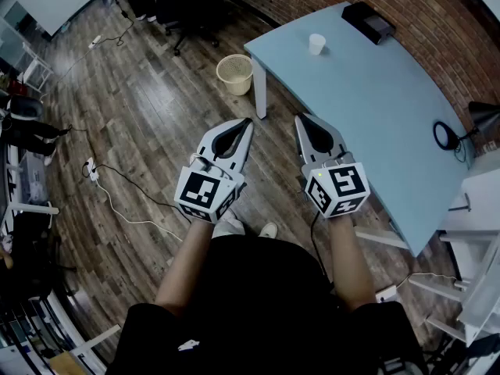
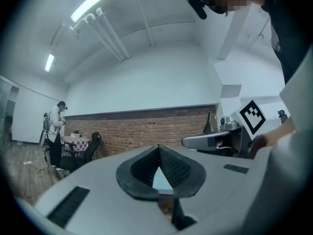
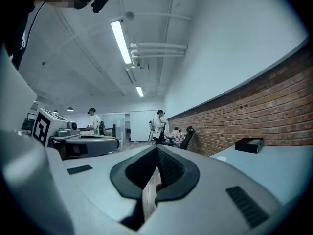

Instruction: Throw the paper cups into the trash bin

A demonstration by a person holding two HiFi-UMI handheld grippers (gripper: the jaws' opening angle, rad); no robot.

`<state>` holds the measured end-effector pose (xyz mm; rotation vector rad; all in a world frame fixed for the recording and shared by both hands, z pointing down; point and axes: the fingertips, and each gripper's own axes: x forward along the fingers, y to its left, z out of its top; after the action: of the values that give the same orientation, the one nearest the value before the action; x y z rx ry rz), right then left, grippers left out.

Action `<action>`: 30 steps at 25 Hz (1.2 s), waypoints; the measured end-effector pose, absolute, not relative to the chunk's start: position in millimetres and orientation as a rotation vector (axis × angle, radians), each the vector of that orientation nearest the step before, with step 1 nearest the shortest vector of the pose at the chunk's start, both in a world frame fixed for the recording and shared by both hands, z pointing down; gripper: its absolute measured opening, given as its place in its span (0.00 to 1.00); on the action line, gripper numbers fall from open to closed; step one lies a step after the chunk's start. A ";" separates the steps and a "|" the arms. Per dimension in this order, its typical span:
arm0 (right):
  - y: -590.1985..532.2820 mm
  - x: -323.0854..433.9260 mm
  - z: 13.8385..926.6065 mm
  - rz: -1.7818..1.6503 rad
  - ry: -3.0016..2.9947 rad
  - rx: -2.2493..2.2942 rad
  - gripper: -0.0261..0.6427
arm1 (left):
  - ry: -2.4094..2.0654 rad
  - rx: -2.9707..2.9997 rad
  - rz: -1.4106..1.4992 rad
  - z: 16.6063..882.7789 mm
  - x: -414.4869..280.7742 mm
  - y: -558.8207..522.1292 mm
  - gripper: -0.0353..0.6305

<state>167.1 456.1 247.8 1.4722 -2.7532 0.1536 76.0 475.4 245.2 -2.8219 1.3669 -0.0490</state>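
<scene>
A white paper cup (image 1: 316,44) stands upright on the far part of the light blue table (image 1: 375,108). On the wood floor by the table's near-left leg sits a cream basket-style trash bin (image 1: 235,74). My left gripper (image 1: 247,123) and right gripper (image 1: 300,119) are held side by side over the floor, well short of the cup and bin. Both are shut with nothing in them. In the left gripper view the jaws (image 2: 158,147) meet at their tips, and the right gripper view shows the same (image 3: 157,148).
A black box (image 1: 369,20) lies at the table's far end, and a black ring-shaped item (image 1: 447,135) at its right edge. A dark office chair (image 1: 187,14) stands beyond the bin. Cables (image 1: 109,194) trail across the floor at left. People (image 3: 157,126) stand far off.
</scene>
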 end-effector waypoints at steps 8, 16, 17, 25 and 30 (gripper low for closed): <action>451.4 181.3 254.7 0.194 -2.752 1.438 0.05 | 1.402 -2.836 -0.041 249.7 86.2 475.2 0.07; 443.9 174.9 259.0 0.234 -2.770 1.403 0.05 | 1.466 -2.827 -0.001 246.7 72.5 464.7 0.07; 441.9 173.8 258.4 0.236 -2.774 1.401 0.05 | 1.475 -2.824 0.001 246.5 70.3 462.7 0.07; 421.6 161.9 257.4 0.241 -2.778 1.422 0.05 | 1.519 -2.773 0.025 242.8 51.8 445.3 0.07; 399.6 153.9 262.4 0.262 -2.765 1.425 0.05 | 1.503 -2.786 0.014 246.8 46.7 420.9 0.07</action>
<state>153.9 399.6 262.4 1.4247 -2.7653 0.2623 46.7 420.9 246.8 -2.7860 1.5029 0.0140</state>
